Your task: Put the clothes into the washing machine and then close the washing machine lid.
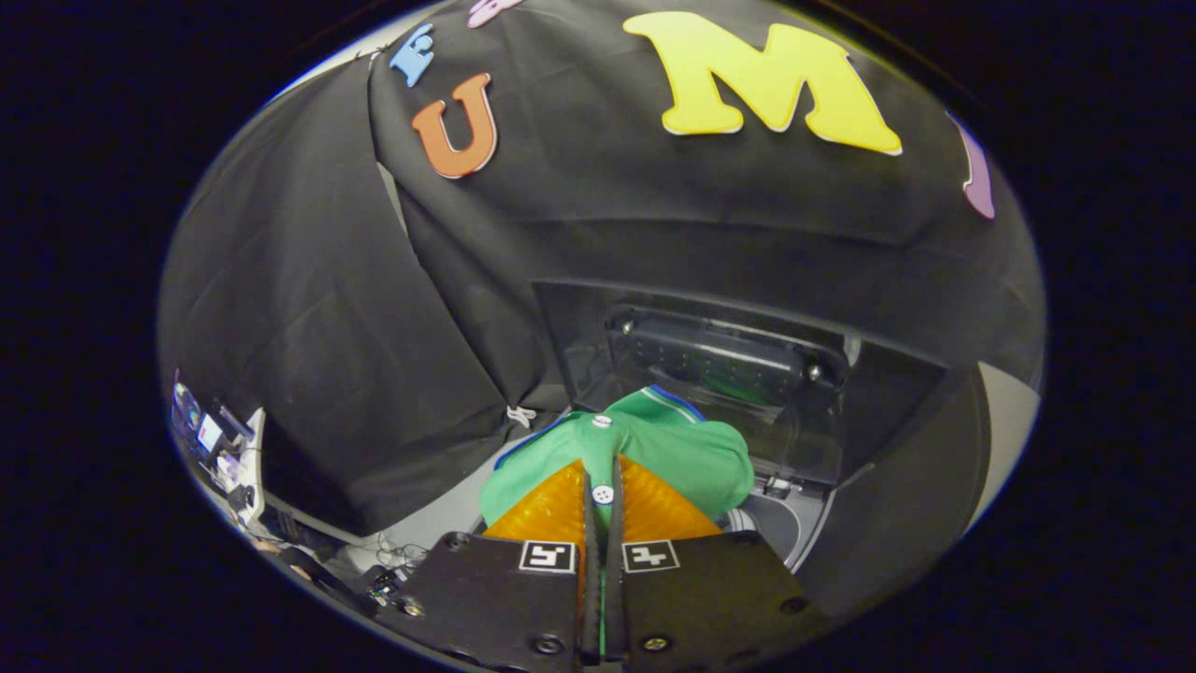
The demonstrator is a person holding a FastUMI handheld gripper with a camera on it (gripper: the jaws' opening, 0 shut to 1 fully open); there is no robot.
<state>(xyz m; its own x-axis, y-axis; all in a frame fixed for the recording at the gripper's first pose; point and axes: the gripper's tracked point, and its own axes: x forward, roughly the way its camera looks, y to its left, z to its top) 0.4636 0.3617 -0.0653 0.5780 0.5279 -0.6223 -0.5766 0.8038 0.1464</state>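
A green garment (682, 449) with white buttons and a blue-and-white trim is bunched up between my fingers. My gripper (603, 495) is shut on it, and both fingers press a thin fold of the cloth. Just beyond the garment stands the washing machine's raised lid (719, 360), dark and see-through, tilted back against the booth wall. Below the cloth, to the right of my fingers, a curved piece of the machine's grey top and tub rim (780, 523) shows. The garment hangs above that opening and hides most of it.
Black cloth walls close in behind and to the left of the machine. Low on the left stands a white stand with small devices and cables (224, 458). More cables (388, 561) lie on the surface beside my left finger.
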